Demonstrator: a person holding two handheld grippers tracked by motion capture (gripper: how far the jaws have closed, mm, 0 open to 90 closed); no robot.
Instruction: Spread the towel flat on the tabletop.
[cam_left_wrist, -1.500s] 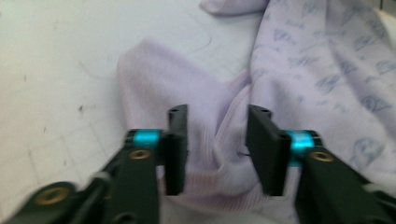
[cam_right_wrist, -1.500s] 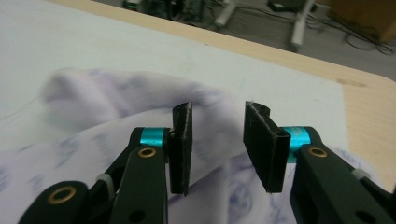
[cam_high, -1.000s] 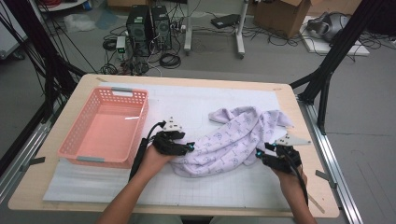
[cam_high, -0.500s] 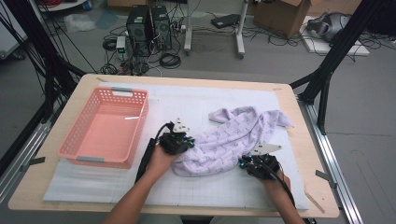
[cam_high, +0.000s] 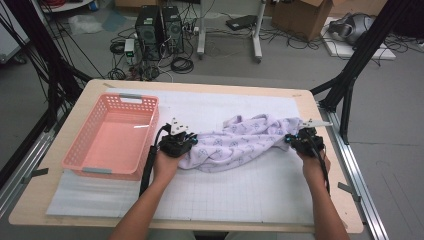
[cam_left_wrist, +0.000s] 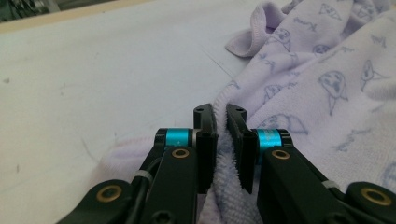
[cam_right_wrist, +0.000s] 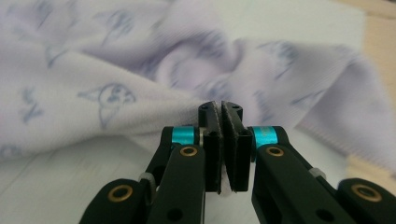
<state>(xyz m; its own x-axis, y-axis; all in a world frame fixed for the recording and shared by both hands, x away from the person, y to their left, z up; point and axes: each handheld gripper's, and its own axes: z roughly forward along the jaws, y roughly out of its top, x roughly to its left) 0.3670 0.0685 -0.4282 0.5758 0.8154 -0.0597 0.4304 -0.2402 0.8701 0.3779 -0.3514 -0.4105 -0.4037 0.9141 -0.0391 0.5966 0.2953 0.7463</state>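
Observation:
A lilac cloth (cam_high: 240, 142) printed with small animal faces lies stretched across the white mat between my two grippers. My left gripper (cam_high: 191, 142) holds its left end. In the left gripper view the jaws (cam_left_wrist: 220, 114) have just been closing, and the terry edge of the cloth (cam_left_wrist: 327, 70) is pinched between the pads. My right gripper (cam_high: 289, 139) holds the right end. In the right gripper view it (cam_right_wrist: 220, 108) is shut on a fold of the cloth (cam_right_wrist: 93, 88), pads pressed together on the fabric.
An empty pink plastic basket (cam_high: 80, 162) stands on the left of the table, close to my left hand. The white gridded mat (cam_high: 240, 195) covers most of the wooden table (cam_high: 320, 107). Black frame legs (cam_high: 350, 85) stand past the right edge.
Both grippers went from open to shut on the cloth. The right gripper then moved right and away from me, pulling the cloth out long. The left gripper stayed in place.

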